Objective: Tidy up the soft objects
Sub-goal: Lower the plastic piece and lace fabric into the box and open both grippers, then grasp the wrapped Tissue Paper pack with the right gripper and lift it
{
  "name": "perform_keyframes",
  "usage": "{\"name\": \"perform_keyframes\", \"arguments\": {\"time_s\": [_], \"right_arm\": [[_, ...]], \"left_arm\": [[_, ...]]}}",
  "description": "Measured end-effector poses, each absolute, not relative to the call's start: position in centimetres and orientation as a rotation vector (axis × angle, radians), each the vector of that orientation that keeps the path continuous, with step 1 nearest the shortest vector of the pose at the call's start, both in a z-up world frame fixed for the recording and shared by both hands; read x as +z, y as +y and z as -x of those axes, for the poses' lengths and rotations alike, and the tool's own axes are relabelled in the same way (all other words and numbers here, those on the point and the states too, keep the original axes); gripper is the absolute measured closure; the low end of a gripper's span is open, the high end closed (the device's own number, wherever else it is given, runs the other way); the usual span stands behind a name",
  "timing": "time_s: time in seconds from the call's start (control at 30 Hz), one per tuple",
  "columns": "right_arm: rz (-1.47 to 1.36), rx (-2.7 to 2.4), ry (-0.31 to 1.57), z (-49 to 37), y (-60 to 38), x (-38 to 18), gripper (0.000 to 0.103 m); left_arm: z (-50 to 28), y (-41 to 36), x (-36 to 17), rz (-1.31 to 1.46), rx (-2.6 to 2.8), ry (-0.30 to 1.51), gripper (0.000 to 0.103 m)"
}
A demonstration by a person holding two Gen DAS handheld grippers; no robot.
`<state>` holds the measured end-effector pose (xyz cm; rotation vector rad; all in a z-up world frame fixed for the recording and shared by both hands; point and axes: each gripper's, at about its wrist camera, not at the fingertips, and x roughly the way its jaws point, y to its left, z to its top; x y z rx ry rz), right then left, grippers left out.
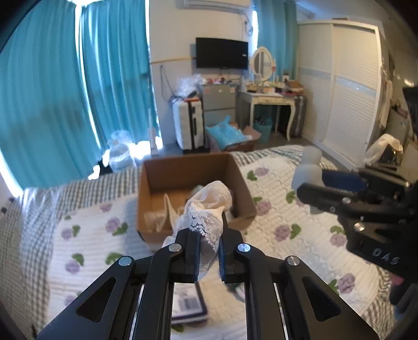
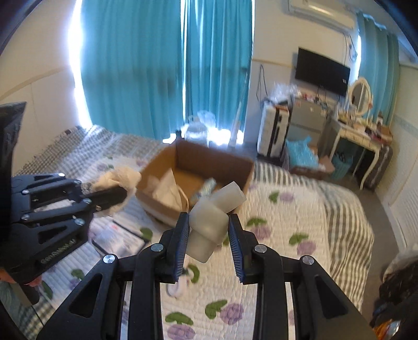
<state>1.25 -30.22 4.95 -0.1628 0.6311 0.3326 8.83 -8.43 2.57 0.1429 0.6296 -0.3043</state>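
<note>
above the cardboard box (image 1: 154, 170), my left gripper (image 1: 209, 251) pinches a lace cloth (image 1: 206, 211); my right gripper (image 2: 209, 236) clamps pale foam pieces (image 2: 211, 219).

Teal curtains (image 1: 52, 91) hang along the window wall, daylight leaking between them. A black TV (image 1: 221, 53) is mounted on the far wall, with an air conditioner (image 1: 213, 4) above it. Below stand a white suitcase (image 1: 186, 125) and a grey cabinet (image 1: 218, 100) — just beside that, a white bench (image 1: 266, 100) with an oval mirror (image 1: 262, 63). A white wardrobe (image 1: 339, 86) fills the right wall. A blue bag (image 1: 227, 133) lies on the floor.
</note>
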Motion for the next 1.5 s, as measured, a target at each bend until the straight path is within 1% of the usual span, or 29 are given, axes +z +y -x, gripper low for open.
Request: {"name": "perform_keyframes", "arguments": {"time_s": [0.27,0.43,0.6,0.7,0.77,0.8,0.83,0.93,0.97,1.0,1.03,1.07,1.1,1.2,1.23,1.27,1.3,1.33,1.37,1.4,1.47,1.5], "right_arm": [[0.174,0.394,0.588,-5.1,-27.4,10.2,0.073],[0.186,0.394,0.608,-10.3,-25.8,10.4,0.073],[0.160,0.373,0.679,-16.6,-25.3,7.1,0.073],[0.170,0.360,0.731,-19.7,-24.9,3.8,0.073],[0.178,0.358,0.762,-21.4,-24.7,1.2,0.073],[0.182,0.358,0.774,-22.0,-24.8,0.1,0.073],[0.182,0.358,0.783,-22.3,-25.1,-0.8,0.072],[0.148,0.347,0.798,-24.2,-25.9,-3.2,0.070],[0.123,0.340,0.801,-24.7,-26.3,-3.7,0.069],[0.104,0.337,0.808,-25.1,-26.7,-4.1,0.068],[0.087,0.336,0.817,-25.3,-27.2,-4.3,0.061],[0.074,0.333,0.819,-25.5,-27.5,-4.3,0.049],[0.071,0.328,0.816,-25.4,-27.7,-4.3,0.045],[0.095,0.296,0.772,-24.4,-28.1,-2.9,0.043],[0.106,0.283,0.759,-24.0,-28.2,-2.2,0.039],[0.115,0.268,0.742,-23.4,-28.3,-1.4,0.033],[0.117,0.258,0.726,-22.8,-28.4,-0.7,0.029],[0.118,0.249,0.705,-22.0,-28.5,0.1,0.021],[0.116,0.241,0.681,-21.0,-28.6,1.1,0.013],[0.116,0.236,0.659,-19.8,-28.6,2.1,0.011],[0.135,0.243,0.631,-18.0,-28.3,3.8,0.010],[0.151,0.249,0.618,-16.9,-28.1,4.5,0.009]], "left_arm": [[-13.2,-7.2,5.9,-0.189,-0.269,0.562,0.093],[-18.4,-7.8,4.0,-0.200,-0.241,0.572,0.093],[-23.7,-8.1,-1.0,-0.162,-0.231,0.637,0.093],[-26.3,-8.0,-4.6,-0.147,-0.222,0.705,0.093],[-27.1,-7.9,-5.7,-0.146,-0.218,0.717,0.092],[-27.5,-7.8,-6.2,-0.143,-0.218,0.715,0.090],[-27.9,-7.7,-6.6,-0.145,-0.213,0.711,0.084],[-28.4,-7.6,-7.3,-0.142,-0.211,0.718,0.083],[-28.4,-7.7,-7.5,-0.147,-0.209,0.727,0.071],[-28.5,-7.8,-7.5,-0.156,-0.202,0.732,0.064],[-28.4,-7.8,-7.4,-0.166,-0.191,0.725,0.052],[-28.3,-7.7,-7.3,-0.172,-0.183,0.713,0.045],[-28.0,-7.6,-7.1,-0.177,-0.179,0.697,0.044],[-27.3,-7.2,-5.8,-0.167,-0.173,0.686,0.038],[-26.8,-6.9,-5.1,-0.159,-0.170,0.681,0.037],[-26.3,-6.7,-4.4,-0.156,-0.161,0.676,0.035],[-25.6,-6.5,-3.5,-0.153,-0.149,0.667,0.035],[-25.0,-6.4,-2.8,-0.148,-0.148,0.657,0.032],[-24.3,-6.1,-2.0,-0.146,-0.149,0.646,0.026],[-23.3,-5.9,-1.0,-0.147,-0.144,0.628,0.022],[-20.6,-5.4,1.4,-0.157,-0.135,0.574,0.010],[-19.2,-5.1,2.5,-0.161,-0.125,0.546,0.007]]}}
